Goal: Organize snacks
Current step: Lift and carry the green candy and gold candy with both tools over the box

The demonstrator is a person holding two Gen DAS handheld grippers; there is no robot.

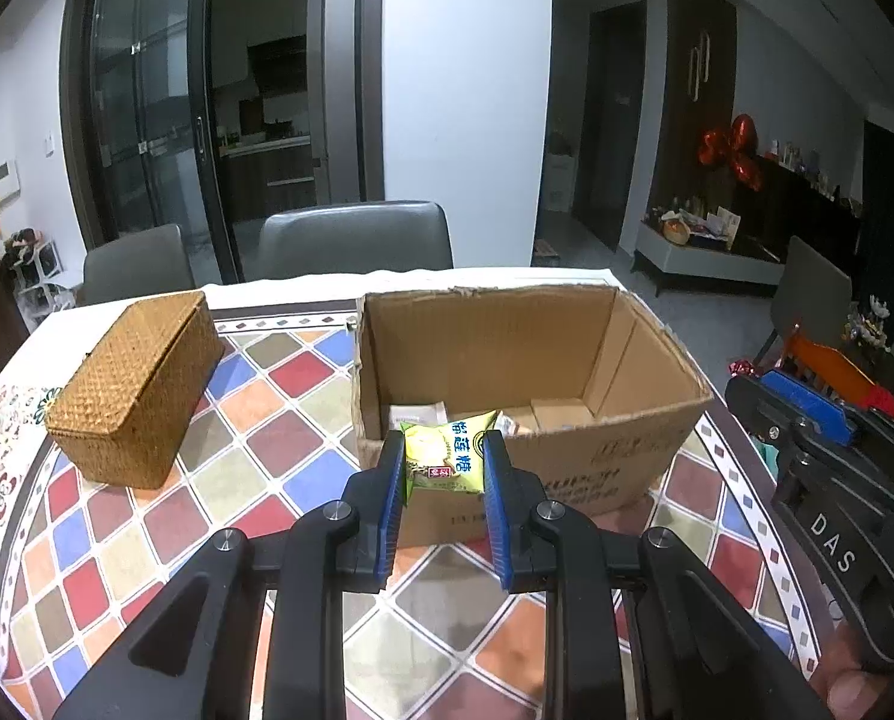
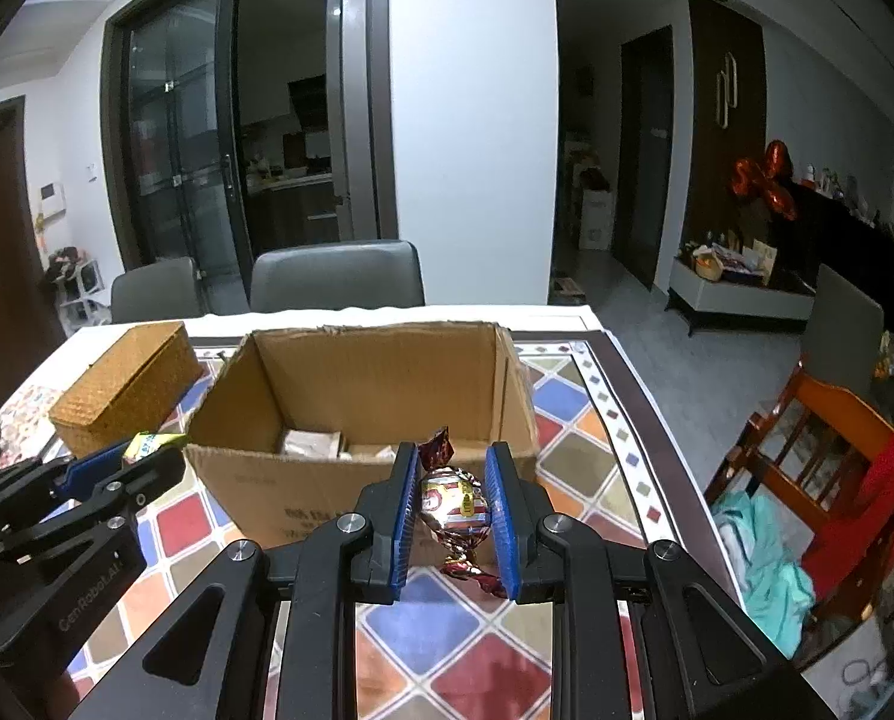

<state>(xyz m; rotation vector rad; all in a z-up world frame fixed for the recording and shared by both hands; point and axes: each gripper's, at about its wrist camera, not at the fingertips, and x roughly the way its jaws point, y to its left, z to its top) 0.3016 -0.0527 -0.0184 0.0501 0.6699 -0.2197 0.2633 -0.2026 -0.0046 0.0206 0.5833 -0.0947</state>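
While the cardboard box (image 1: 507, 360) sat at twelve o'clock, your left gripper (image 1: 443, 456) pinched a light, crinkly green candy packet (image 1: 444, 456) mid-body, and your right gripper (image 2: 454, 495) clasped a slippery foil-wrapped candy (image 2: 454, 501) around its firm center.

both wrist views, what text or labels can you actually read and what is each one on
"DAS": on the black body of the right gripper, seen in the left wrist view.
"CenRobot.AI": on the body of the left gripper, seen in the right wrist view.
"榴莲糖": blue characters on the green snack packet.
Print on the cardboard box front: too blurred to read.
Label on the foil-wrapped candy: too small to read.
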